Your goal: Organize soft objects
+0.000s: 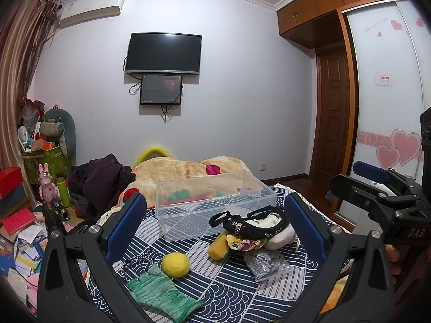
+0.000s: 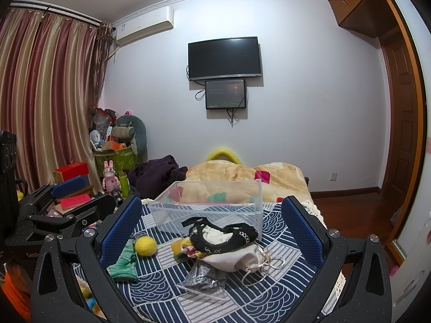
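beside the clear bin (image 1: pixel 215 207) lie a yellow ball (image 1: pixel 175 264) and green glove (image 1: pixel 161 293).

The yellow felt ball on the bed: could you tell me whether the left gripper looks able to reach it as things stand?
Probably yes: the yellow felt ball lies uncovered between the open left gripper fingers, with only the green glove beside it.

A black television (image 2: pixel 225 58) hangs on the white wall above a smaller screen (image 2: pixel 225 94) — an air conditioner (image 2: pixel 145 25) up left. Striped curtains (image 2: pixel 45 94) flank cluttered boxes, a pink rabbit figure (image 2: pixel 110 179) — wooden door (image 1: pixel 336 113) right.
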`<action>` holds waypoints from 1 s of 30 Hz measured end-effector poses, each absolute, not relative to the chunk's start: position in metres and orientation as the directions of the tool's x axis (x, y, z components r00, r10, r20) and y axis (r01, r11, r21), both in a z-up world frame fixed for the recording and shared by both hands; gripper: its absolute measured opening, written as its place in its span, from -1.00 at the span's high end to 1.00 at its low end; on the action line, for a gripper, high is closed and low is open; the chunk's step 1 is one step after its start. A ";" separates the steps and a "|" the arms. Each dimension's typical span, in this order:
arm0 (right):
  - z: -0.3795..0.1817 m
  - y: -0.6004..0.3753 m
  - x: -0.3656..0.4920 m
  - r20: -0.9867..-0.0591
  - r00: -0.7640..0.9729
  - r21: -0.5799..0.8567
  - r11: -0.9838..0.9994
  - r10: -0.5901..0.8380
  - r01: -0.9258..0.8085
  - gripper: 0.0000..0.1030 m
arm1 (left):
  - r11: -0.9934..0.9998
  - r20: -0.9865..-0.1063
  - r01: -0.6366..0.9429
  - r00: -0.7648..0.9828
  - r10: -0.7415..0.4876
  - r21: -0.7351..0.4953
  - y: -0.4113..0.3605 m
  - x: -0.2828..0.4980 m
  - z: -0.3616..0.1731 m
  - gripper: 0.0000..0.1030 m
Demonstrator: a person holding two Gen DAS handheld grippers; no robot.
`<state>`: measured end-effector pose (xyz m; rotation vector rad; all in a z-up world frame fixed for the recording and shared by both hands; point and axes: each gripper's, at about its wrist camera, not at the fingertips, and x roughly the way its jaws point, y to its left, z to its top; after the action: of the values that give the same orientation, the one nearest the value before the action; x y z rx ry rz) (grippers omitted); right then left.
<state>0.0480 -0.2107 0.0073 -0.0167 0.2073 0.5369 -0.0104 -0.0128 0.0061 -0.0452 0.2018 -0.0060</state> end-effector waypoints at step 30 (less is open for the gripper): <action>-0.041 -0.207 0.113 -0.447 0.735 0.111 0.847 0.510 -0.520 -0.13 | 0.988 -0.496 -0.034 0.867 -0.044 -0.147 0.051 0.050 -0.077 -0.12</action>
<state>0.1131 -0.2069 -0.0414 -0.0218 0.4850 0.5658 0.0504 0.0513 -0.0768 -0.1537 0.5219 -0.0049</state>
